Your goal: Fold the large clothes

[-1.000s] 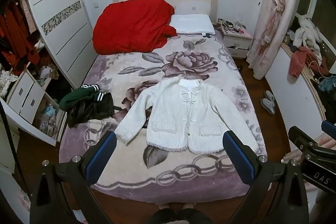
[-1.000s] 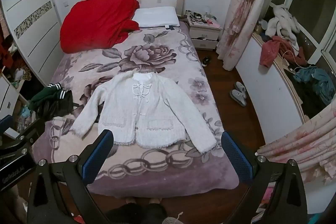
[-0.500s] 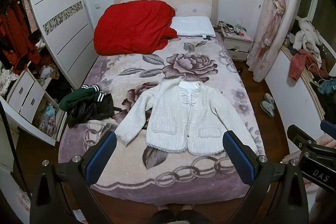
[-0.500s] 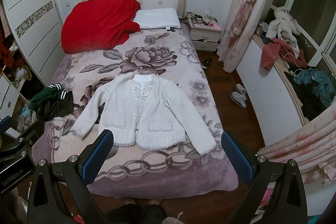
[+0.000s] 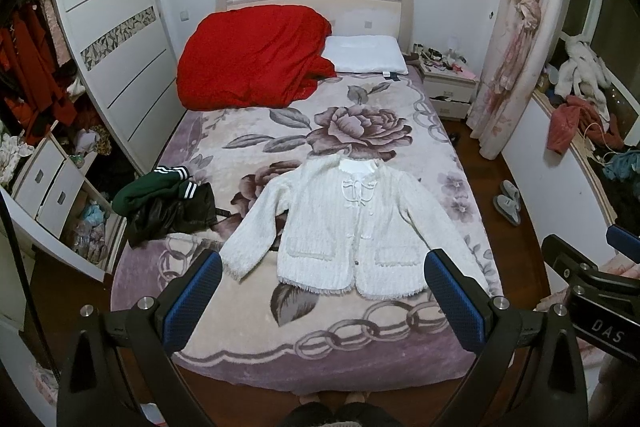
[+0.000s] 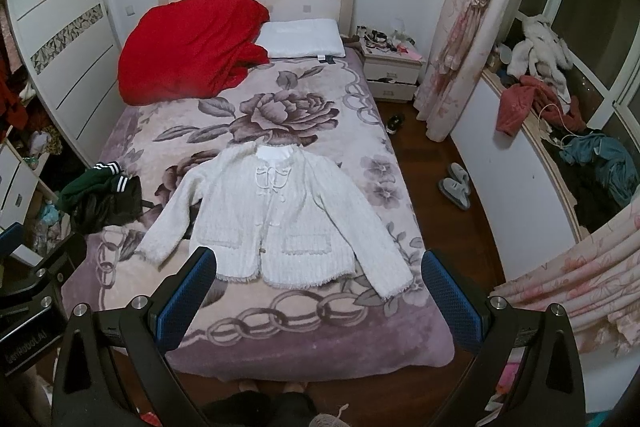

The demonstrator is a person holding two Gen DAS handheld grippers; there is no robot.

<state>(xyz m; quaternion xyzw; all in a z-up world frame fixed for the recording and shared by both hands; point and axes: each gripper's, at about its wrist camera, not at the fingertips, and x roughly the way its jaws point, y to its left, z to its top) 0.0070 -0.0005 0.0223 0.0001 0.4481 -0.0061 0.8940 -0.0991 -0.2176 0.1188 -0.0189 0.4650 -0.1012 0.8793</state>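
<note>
Floral-blanketed bed [image 5: 248, 311] bearing a red duvet [image 5: 256, 59] beside a white pillow [image 5: 366, 54] at the headboard; nightstand [image 5: 450, 89], tied pink curtain [image 5: 516, 27], grey slippers [image 5: 508, 201] on the floor.

Foot of bed [image 5: 320, 355]: I see bare blanket between both wide-open tools and the white cardigan [image 5: 352, 227], nothing in the way.
Left edge: a heap of dark clothes [image 5: 168, 203] lies near the cardigan's sleeve.
Head end: red quilt [image 5: 256, 59] and pillow [image 5: 364, 55], well apart from the cardigan.
Right aisle: slippers [image 6: 456, 185] on the floor.
</note>
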